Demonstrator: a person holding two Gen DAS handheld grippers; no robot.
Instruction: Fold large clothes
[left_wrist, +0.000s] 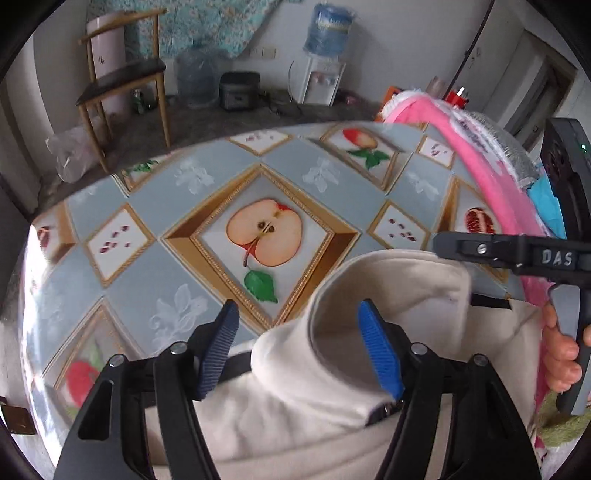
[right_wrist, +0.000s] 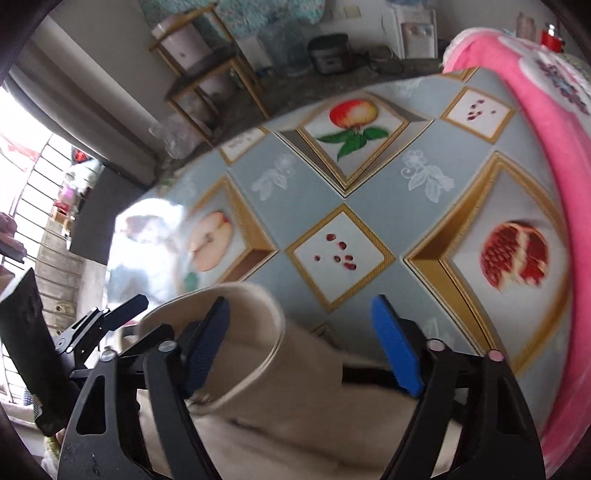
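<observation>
Your left gripper (left_wrist: 297, 347) stood wide over the cream garment (left_wrist: 388, 295) on the near tablecloth (left_wrist: 147, 206); only that view caught your hand (left_wrist: 561, 358). Your right gripper (right_wrist: 301, 343) gaped, one pad inside the cuff (right_wrist: 221, 321); grip unclear.

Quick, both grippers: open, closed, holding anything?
Left gripper: open; a fold of the cream fleece garment rises between its blue pads, not pinched.
Right gripper: open; garment's cuff around its left pad.

Cream garment (left_wrist: 295, 387); grey-blue tablecloth (left_wrist: 155, 266) with gold-framed fruit pictures; pink cloth (left_wrist: 491, 184); blue-padded black tongs (left_wrist: 295, 343)
</observation>
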